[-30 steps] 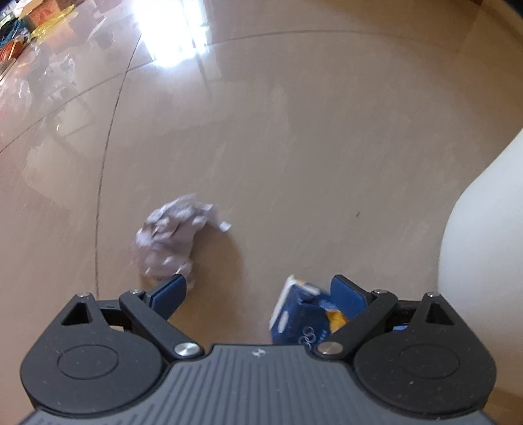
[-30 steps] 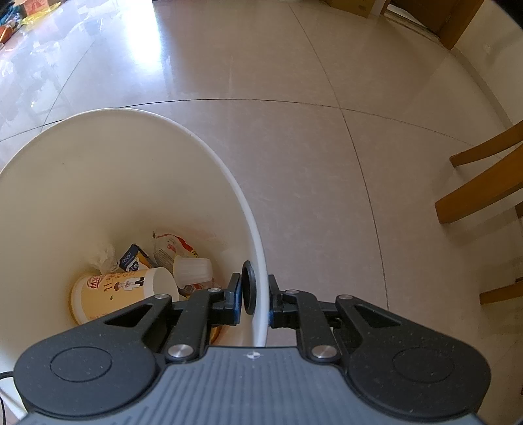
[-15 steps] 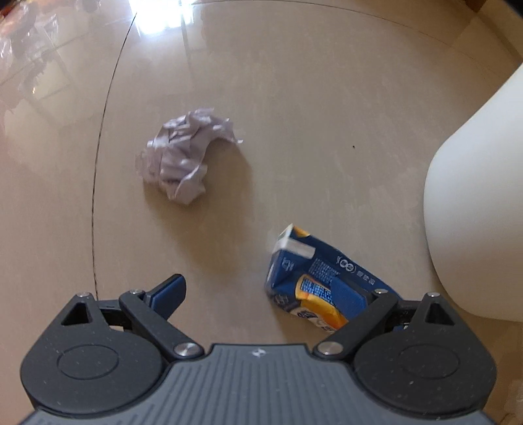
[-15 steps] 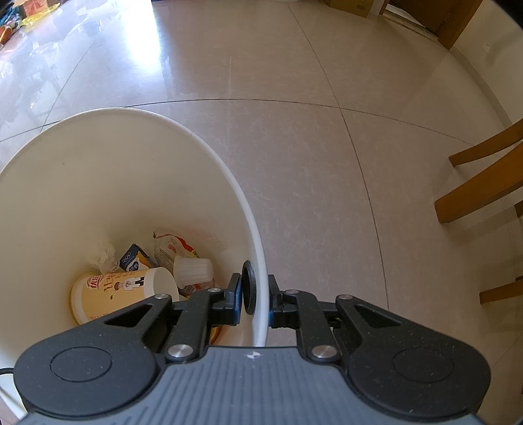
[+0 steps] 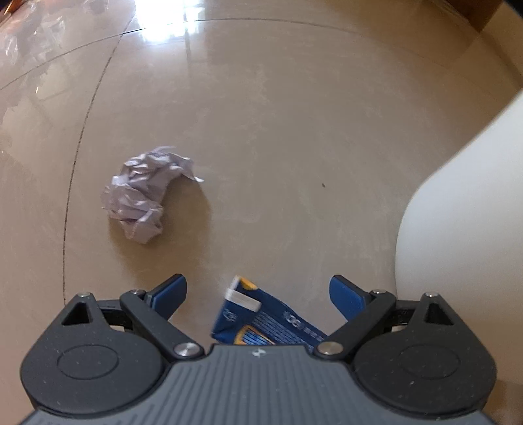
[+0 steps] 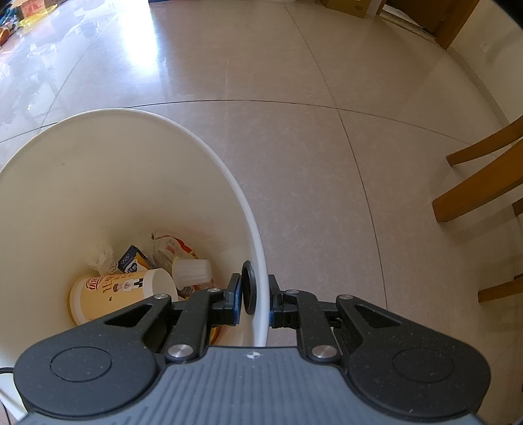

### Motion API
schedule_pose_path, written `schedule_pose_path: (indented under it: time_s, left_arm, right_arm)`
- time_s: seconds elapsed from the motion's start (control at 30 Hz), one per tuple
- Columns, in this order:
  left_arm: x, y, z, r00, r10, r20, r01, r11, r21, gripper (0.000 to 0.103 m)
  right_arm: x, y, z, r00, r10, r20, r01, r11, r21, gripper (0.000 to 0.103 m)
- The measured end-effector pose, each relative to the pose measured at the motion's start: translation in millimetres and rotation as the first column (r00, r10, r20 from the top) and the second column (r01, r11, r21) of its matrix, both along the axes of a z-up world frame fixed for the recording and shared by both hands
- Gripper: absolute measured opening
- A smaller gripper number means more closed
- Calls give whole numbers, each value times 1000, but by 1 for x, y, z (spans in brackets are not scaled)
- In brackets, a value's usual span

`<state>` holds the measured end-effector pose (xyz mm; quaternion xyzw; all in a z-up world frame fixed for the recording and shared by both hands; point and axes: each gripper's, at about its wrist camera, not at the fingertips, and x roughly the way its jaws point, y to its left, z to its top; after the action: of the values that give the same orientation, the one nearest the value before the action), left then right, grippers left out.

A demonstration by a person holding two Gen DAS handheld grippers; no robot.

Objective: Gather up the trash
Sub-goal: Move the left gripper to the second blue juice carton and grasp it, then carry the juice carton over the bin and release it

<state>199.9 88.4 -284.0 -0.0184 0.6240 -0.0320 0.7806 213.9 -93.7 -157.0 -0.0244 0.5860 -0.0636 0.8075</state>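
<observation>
A crushed blue and orange drink carton (image 5: pixel 261 318) lies on the tiled floor between the fingers of my left gripper (image 5: pixel 258 291). That gripper is open and its blue pads (image 5: pixel 173 291) stand clear of the carton, whose near end is hidden under the gripper body. A crumpled white paper ball (image 5: pixel 140 196) lies further off to the left. My right gripper (image 6: pixel 255 302) is shut on the rim of the white trash bin (image 6: pixel 248 209), one finger inside and one outside. The bin's outer wall (image 5: pixel 464 212) fills the right of the left wrist view.
Inside the bin lie a yellow paper cup (image 6: pixel 117 294), a small blue carton (image 6: pixel 130 261), a snack wrapper (image 6: pixel 170 251), a translucent cup (image 6: pixel 193 271) and a tissue (image 6: pixel 101 261). Wooden chair legs (image 6: pixel 474 183) stand to the right. Cardboard boxes (image 6: pixel 346 5) sit at the far wall.
The left gripper has shifted over the floor: the carton, earlier by its right finger, now sits centred between both fingers, and the paper ball lies further off. The right gripper has not moved.
</observation>
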Motion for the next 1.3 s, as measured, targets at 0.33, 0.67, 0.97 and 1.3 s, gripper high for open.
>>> schedule_pose_path:
  time_s: [0.33, 0.67, 0.97, 1.3]
  left_arm:
    - [-42, 19, -7, 995, -32, -89, 39, 997, 72, 95]
    - [-50, 19, -19, 994, 6, -105, -1, 999, 49, 51]
    - [-63, 12, 6, 992, -101, -73, 105, 992, 63, 49]
    - [-64, 11, 53, 979, -180, -96, 186, 981, 55, 49]
  right_arm:
    - [-1, -3, 3, 1000, 0, 3, 0, 1000, 15, 17]
    - [0, -3, 5, 1000, 1, 1, -1, 1000, 9, 17]
    - [0, -2, 4, 1000, 1, 0, -1, 1000, 7, 17]
    - [0, -3, 5, 1000, 8, -6, -8, 1000, 15, 17]
